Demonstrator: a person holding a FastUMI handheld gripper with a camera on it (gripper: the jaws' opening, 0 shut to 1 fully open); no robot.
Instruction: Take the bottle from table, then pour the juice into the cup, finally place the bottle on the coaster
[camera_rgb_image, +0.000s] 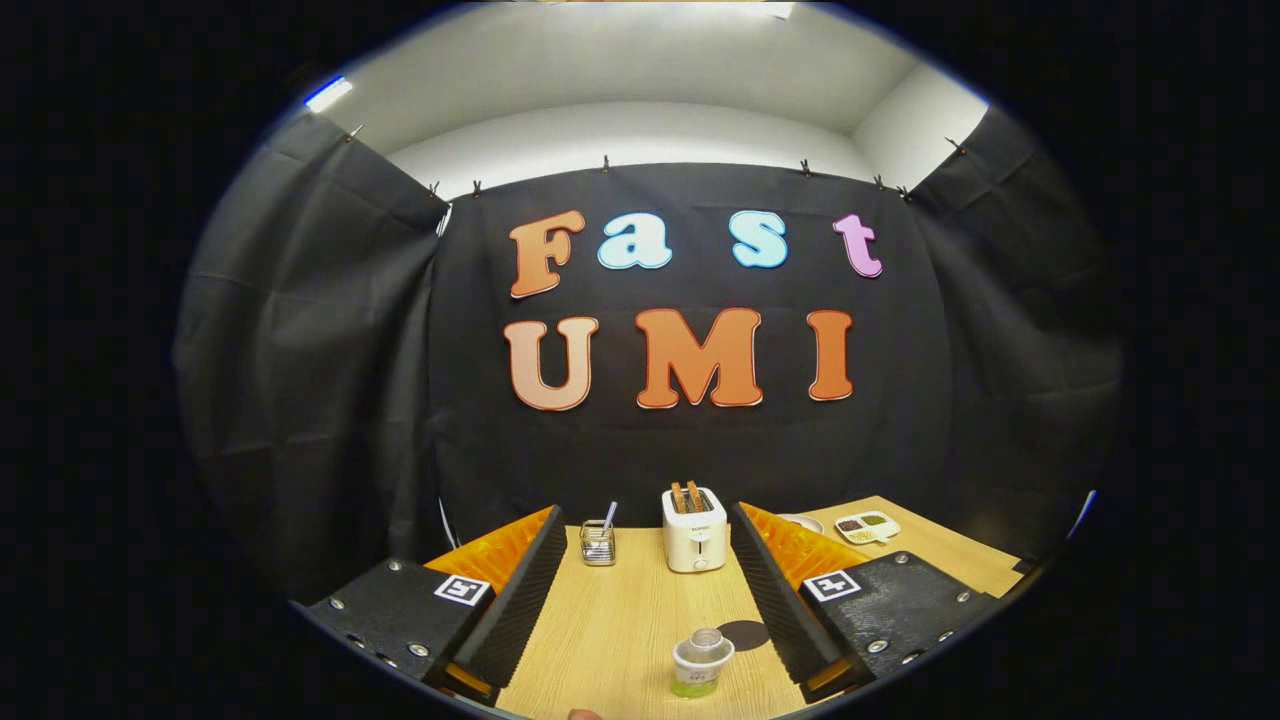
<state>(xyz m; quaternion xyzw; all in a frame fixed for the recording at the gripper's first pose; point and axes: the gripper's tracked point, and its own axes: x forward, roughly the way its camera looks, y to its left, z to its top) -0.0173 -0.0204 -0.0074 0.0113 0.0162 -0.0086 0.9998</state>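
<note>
Tongs (645, 610) wide open, gripping nothing; bottle (702, 662) stands upright on the table (620, 620) btwn the two fingers, low and near, closer to the right finger. Dark round coaster (745, 634) lies flat just beyond the bottle, touching the right finger's edge in view. Can't spot the cup w/ certainty.

Risks, as I judge: bottle sits off-centre, so closing may have the right finger hit first and shove or tip it; the lid-less-looking top means a tip could spill juice; grip too high may slip.

Surface: pale wood-grain table, smooth, flat. Beyond: toaster (694, 530) w/ bread, wire holder (598, 543) w/ a utensil, divided dish (867, 527) far right; black cloth walls, white ceiling above.
</note>
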